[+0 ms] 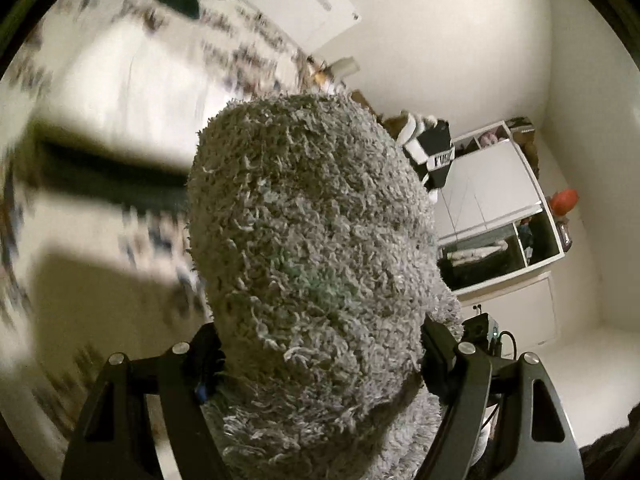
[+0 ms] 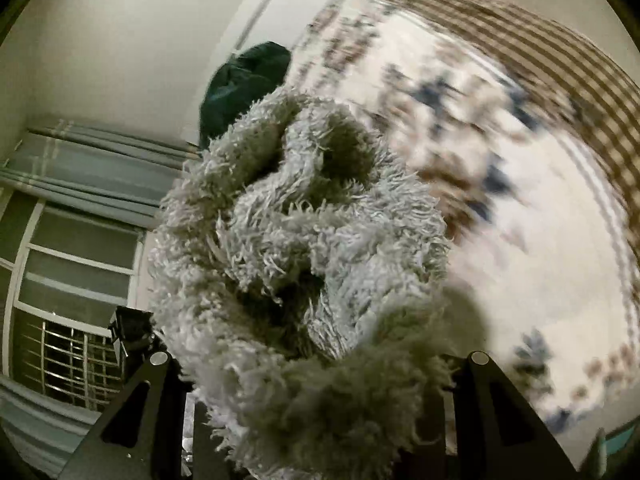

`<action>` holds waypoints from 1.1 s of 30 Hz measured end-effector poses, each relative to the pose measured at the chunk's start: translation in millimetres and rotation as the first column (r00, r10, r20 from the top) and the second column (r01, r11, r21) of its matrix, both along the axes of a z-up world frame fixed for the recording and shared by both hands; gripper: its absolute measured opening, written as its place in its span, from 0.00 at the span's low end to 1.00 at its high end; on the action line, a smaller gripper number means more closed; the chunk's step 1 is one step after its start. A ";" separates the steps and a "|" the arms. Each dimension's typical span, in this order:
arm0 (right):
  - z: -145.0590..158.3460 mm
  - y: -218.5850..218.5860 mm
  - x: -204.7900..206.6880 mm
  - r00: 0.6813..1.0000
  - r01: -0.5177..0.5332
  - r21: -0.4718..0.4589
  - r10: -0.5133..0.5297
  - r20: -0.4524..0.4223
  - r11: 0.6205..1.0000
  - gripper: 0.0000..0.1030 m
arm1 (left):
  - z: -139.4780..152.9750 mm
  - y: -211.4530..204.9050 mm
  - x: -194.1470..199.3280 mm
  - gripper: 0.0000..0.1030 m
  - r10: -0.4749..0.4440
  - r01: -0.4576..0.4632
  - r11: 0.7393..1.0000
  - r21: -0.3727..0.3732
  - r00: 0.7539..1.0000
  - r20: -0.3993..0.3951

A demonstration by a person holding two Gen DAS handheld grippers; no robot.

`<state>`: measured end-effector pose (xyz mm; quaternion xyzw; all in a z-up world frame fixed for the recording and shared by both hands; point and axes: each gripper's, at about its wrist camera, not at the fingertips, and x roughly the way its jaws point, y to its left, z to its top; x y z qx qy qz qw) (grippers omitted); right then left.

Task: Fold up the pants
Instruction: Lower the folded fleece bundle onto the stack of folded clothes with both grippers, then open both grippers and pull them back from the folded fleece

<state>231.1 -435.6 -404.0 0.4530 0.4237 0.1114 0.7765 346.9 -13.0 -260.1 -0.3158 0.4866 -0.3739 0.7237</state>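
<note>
Fluffy grey pants (image 1: pixel 316 248) are clamped between the black fingers of the left gripper (image 1: pixel 320 356); fabric bulges forward and fills the middle of the view. In the right wrist view, a bunched fold of the same pants (image 2: pixel 304 240) is pinched in the right gripper (image 2: pixel 316 364). Both bundles are held above the patterned bedspread (image 2: pixel 500 208), which is blurred. A dark green garment (image 2: pixel 244 84) is seen at the bed's far edge.
</note>
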 end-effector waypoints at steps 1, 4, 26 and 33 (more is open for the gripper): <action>12.1 9.9 26.0 1.000 -0.002 -0.009 0.002 0.008 1.000 0.39 | 6.9 6.2 23.3 0.73 0.003 -0.003 1.000 -0.001 1.000 0.005; 42.1 39.8 101.5 1.000 0.006 -0.019 -0.005 0.029 1.000 0.39 | 23.1 25.0 99.1 0.73 0.019 -0.019 1.000 0.008 1.000 0.016; -26.2 149.2 367.6 0.976 -0.057 -0.259 0.000 -0.216 0.964 0.97 | -62.3 77.0 277.7 0.87 0.054 -0.053 0.891 0.451 0.998 0.009; 47.7 173.4 326.7 0.979 -0.077 -0.672 -0.073 -0.192 0.737 1.00 | -12.9 55.9 221.8 0.87 0.057 -0.143 0.777 0.614 0.986 0.158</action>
